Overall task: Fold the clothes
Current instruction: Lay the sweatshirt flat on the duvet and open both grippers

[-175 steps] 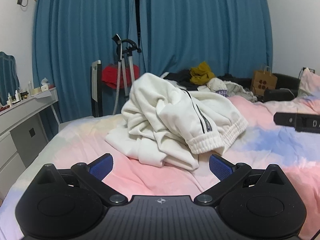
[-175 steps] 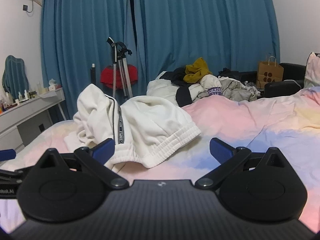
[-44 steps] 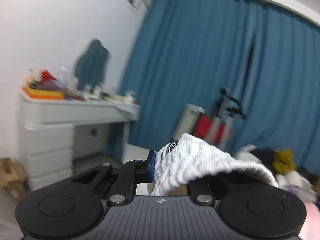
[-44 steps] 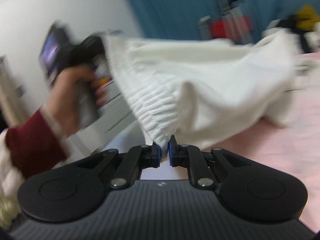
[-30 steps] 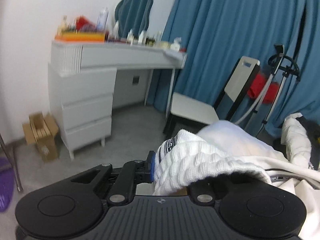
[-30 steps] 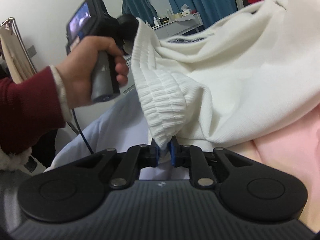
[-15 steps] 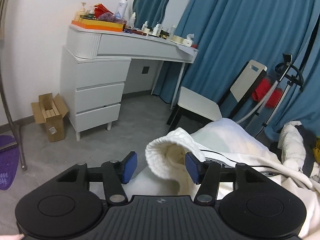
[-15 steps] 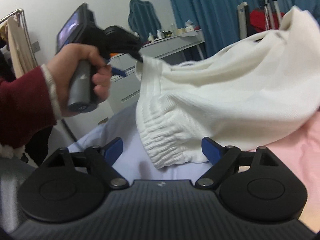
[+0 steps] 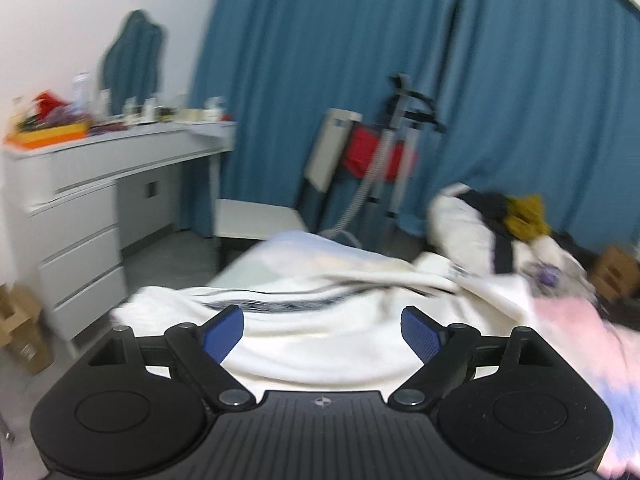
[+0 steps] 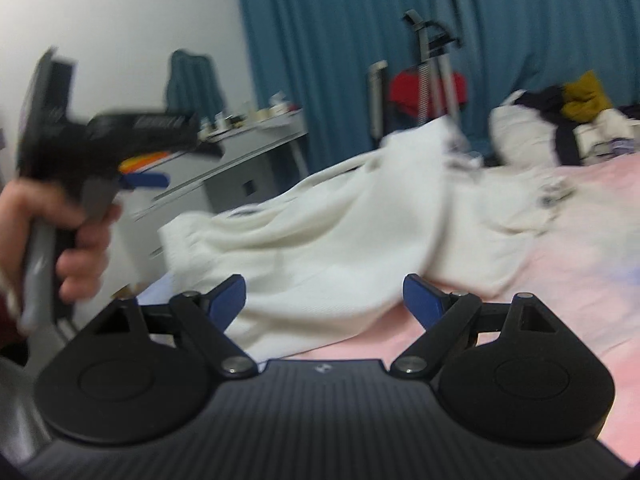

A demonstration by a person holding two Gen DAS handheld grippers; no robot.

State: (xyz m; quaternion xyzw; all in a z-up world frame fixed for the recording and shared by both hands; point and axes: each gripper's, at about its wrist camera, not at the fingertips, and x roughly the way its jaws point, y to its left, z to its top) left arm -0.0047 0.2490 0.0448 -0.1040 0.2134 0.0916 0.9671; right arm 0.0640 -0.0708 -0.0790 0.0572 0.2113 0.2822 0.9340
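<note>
White sweatpants (image 9: 320, 332) with a black side stripe lie spread out on the pink and blue bed sheet (image 10: 560, 292), waistband toward the bed's near corner; they also show in the right wrist view (image 10: 328, 240). My left gripper (image 9: 322, 332) is open and empty just above the cloth. My right gripper (image 10: 325, 300) is open and empty over the pants' near edge. The left gripper, held in a hand (image 10: 80, 236), also shows at the left of the right wrist view. Both views are blurred.
A pile of other clothes (image 9: 516, 220) lies at the bed's far side. A white dresser (image 9: 80, 208) with clutter stands left, with a folding chair (image 9: 320, 172) and a garment steamer (image 9: 400, 136) before blue curtains (image 9: 440, 80). Cardboard boxes (image 9: 20, 332) sit on the floor.
Both grippers, shut on the waistband a second ago, have opened wide and let go. The pants have dropped flat onto the bed. Both grippers have lifted and swung toward the bed.
</note>
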